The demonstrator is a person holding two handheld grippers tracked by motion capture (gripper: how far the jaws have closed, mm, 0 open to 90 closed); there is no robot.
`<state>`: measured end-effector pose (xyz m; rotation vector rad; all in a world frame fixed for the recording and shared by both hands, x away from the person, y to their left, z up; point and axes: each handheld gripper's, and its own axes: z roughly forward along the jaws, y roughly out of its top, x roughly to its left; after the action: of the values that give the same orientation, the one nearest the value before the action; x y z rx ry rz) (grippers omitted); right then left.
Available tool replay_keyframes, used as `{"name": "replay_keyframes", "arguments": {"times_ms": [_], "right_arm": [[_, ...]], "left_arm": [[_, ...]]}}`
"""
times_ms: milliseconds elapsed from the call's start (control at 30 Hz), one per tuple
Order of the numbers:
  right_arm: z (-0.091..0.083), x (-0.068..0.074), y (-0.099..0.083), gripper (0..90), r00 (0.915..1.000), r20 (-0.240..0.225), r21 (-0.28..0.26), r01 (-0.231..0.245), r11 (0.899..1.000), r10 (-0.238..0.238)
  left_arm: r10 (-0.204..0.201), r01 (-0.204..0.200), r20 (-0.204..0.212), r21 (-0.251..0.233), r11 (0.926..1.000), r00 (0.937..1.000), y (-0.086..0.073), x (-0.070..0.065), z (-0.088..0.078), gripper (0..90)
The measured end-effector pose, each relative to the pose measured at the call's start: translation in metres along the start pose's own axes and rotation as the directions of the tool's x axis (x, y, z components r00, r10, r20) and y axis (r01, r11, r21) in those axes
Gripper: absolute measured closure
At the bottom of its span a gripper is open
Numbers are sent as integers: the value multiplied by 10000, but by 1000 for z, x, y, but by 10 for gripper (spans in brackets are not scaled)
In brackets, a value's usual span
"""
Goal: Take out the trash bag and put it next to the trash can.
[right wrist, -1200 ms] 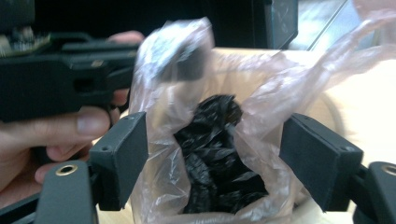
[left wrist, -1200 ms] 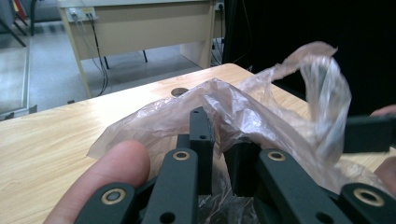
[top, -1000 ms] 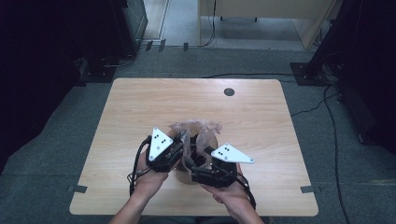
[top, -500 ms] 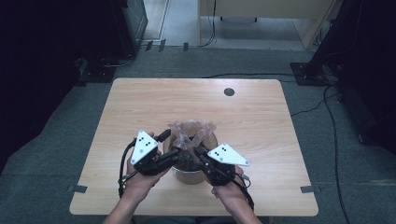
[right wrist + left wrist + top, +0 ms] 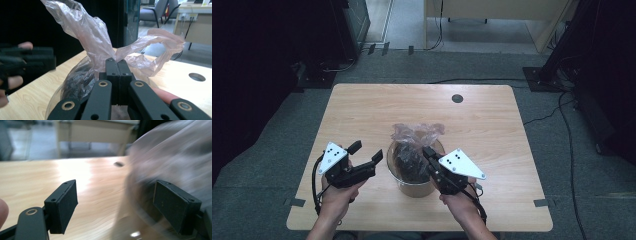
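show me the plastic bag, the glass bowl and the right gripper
plastic bag (image 5: 92,35): right gripper view, its crumpled upper flap
glass bowl (image 5: 412,188): high view, its near outer wall
right gripper (image 5: 117,65): right gripper view, tips of its jaws, closed on the bag

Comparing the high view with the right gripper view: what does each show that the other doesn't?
High view: the open left tool beside the round clear bowl, and the grey carpet floor.

Right gripper view: the right tool shut on the thin pinkish plastic bag, up close, and a grey office chair.

Both: bag, bowl, light wooden table with its round hole.
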<state>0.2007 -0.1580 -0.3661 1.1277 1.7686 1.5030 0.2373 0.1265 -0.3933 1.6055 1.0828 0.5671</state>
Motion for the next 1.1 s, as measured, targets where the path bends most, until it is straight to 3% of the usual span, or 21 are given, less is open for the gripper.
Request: {"name": "replay_keyframes", "arguments": {"times_ms": [67,133,233,433,600,733,833,1000,1100], "right_arm": [[-2,0,3,900,10000,25,-159,45,9999,-44],[-5,1,7,900,9999,-140,-445,67,9990,-73],[-12,4,16,900,9991,-188,-974,356,9946,-376],[-18,3,29,900,9989,-60,-1355,457,9897,-470],[-25,-3,39,900,9991,155,-1715,428,9842,-407],[-35,-13,48,900,9986,388,-2047,437,9778,-365],[-43,-23,53,900,9975,650,-2225,422,9740,-283],[-54,-41,57,900,9931,1160,-2358,468,9707,-197],[-59,-51,55,900,9875,1547,-2397,670,9685,-300]], "left_arm": [[99,-80,-678,274,9996,9976,-9,11,3,192],[-210,260,-1032,471,9986,9944,-18,26,6,187],[-273,450,-1755,977,9942,9841,-35,47,12,185],[-485,1001,-2425,2054,9735,9690,-73,76,30,179],[-183,972,-2587,2955,9504,9658,-90,84,40,179],[121,879,-2901,3292,9402,9569,-97,87,45,179],[307,853,-3033,3619,9283,9524,-101,89,48,178],[564,695,-3254,3627,9293,9439,-103,87,49,179],[590,657,-3266,3580,9314,9433,-104,86,49,178]]}}
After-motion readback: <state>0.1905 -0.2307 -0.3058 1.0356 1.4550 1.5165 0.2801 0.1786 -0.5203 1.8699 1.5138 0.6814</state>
